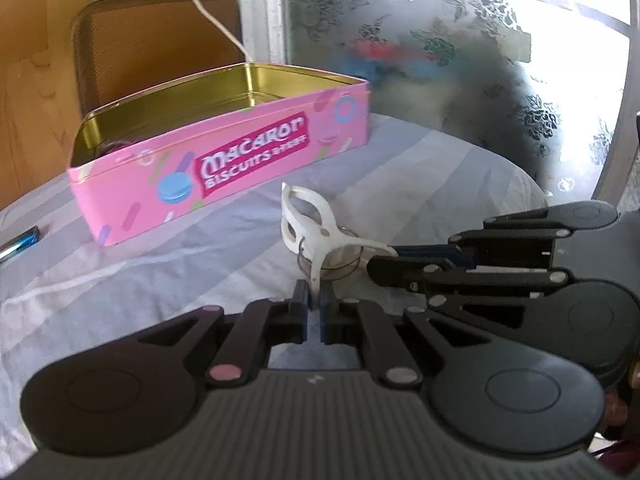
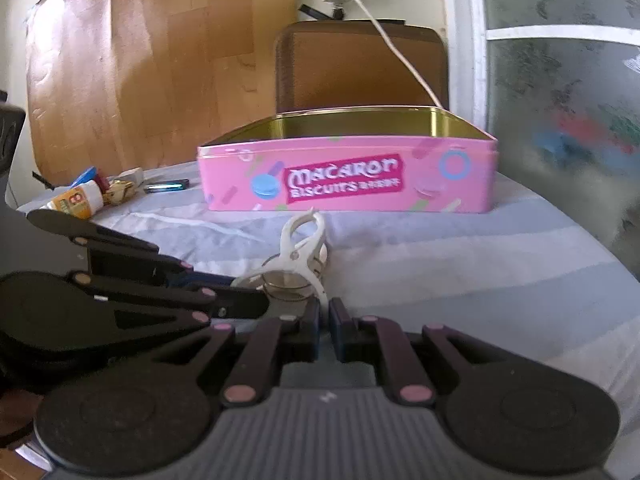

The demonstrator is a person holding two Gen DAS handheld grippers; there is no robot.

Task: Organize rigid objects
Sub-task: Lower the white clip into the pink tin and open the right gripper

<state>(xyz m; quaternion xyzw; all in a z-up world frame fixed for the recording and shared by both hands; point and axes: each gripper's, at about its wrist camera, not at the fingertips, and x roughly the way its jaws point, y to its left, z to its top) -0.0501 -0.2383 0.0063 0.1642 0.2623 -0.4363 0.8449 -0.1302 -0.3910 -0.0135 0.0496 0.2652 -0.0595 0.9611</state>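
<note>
Item one: we held a white plastic clip [image 1: 310, 226] with a wire spring coil between both tools. Our left gripper [image 1: 315, 300] was pressed shut on one handle leg of the clip; our right gripper [image 1: 384, 258] came in from the side and pinched the other leg. The right wrist view showed the same hold, with the right gripper [image 2: 325, 312] shut on the leg nearest it and the left gripper [image 2: 256, 298] reaching in from the left edge. The clip [image 2: 302, 246] stood above the striped grey cloth [image 2: 460, 264], just in front of the tin; whether it touched the cloth we could not tell.

Item two: a pink biscuit tin [image 1: 224, 152], lid off, gold inside, stood on the cloth beyond the clip. A dark round thing lay in its near left corner, too hidden to name.

Item three: a small white bottle [image 2: 78, 198] and a blue-ended stick [image 2: 166, 186] lay left of the tin [image 2: 348, 178].
</note>
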